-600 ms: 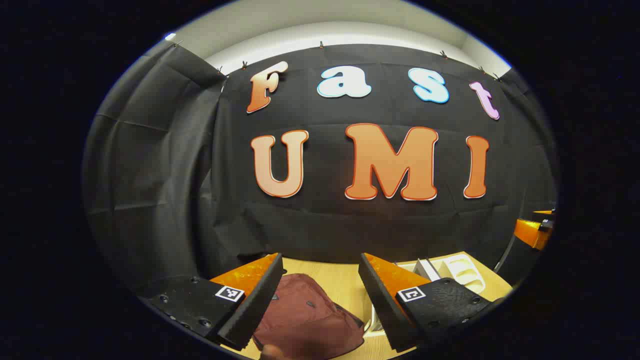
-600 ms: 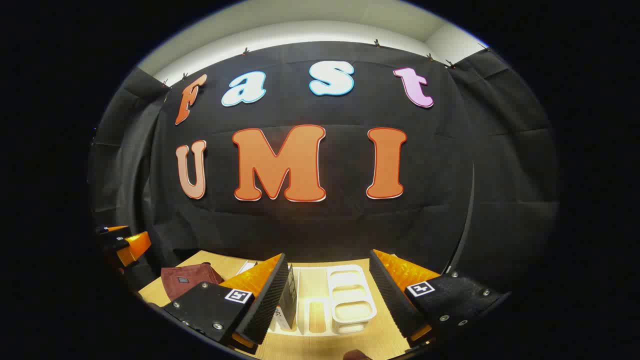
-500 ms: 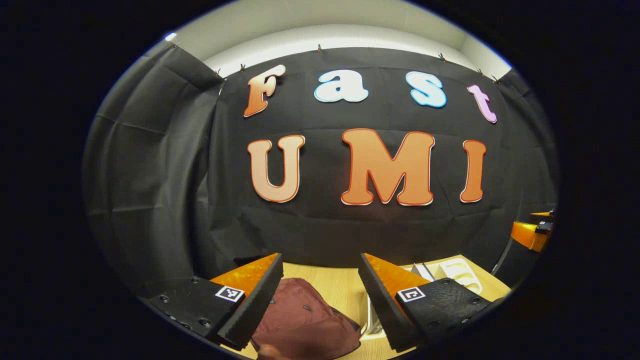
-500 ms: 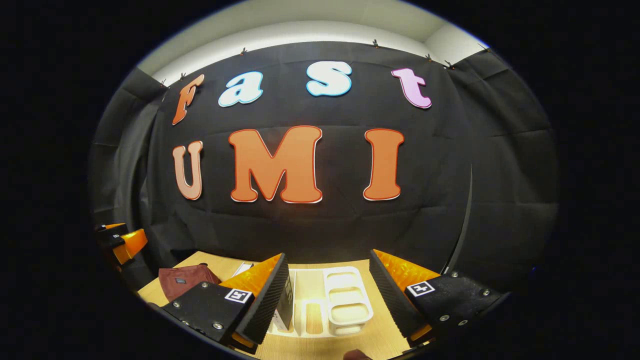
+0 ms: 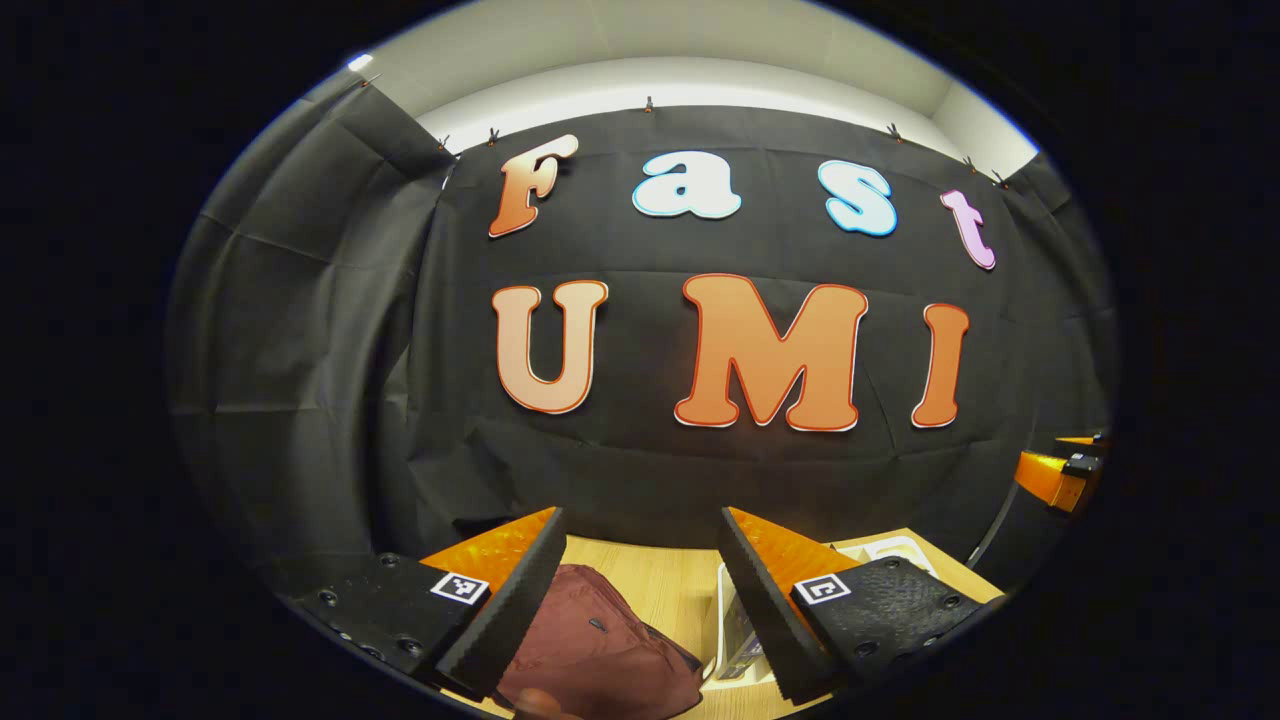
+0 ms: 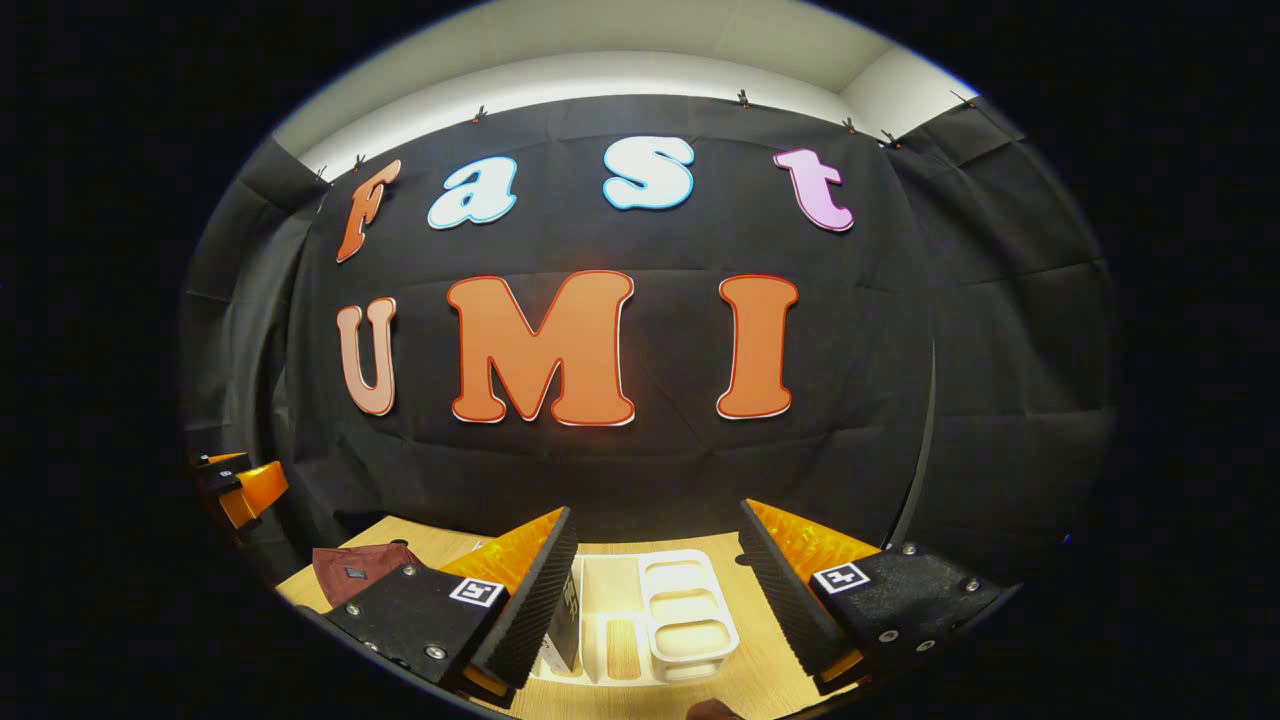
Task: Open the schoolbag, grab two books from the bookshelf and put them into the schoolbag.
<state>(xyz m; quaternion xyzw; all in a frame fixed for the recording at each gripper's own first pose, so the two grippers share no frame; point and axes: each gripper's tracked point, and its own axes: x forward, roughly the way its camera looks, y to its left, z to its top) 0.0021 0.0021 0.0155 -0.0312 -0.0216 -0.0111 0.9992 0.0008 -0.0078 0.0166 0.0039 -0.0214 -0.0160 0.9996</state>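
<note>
A dark red schoolbag [image 5: 600, 650] lies on the wooden table [image 5: 670, 575], low between the fingers of my left gripper [image 5: 640, 530], which is open and holds nothing. Beside the bag stands a white bookshelf rack [image 5: 730, 625] with books in it. In the right gripper view the same white bookshelf [image 6: 660, 620] sits on the table, a dark book [image 6: 568, 625] standing at its left end. My right gripper [image 6: 655, 530] hangs open above it, empty. The schoolbag [image 6: 350, 570] shows at the lower left. Both grippers are held high, well off the table.
The other gripper shows at the edge of each view: the right one [image 5: 1060, 470] at the far right of the left gripper view, the left one [image 6: 240, 485] at the far left of the right gripper view. Black cloth walls close the booth behind the table.
Both cameras have tilted up a little, so the table, bag and bookshelf sit lower in each view. Both grippers stay open.
</note>
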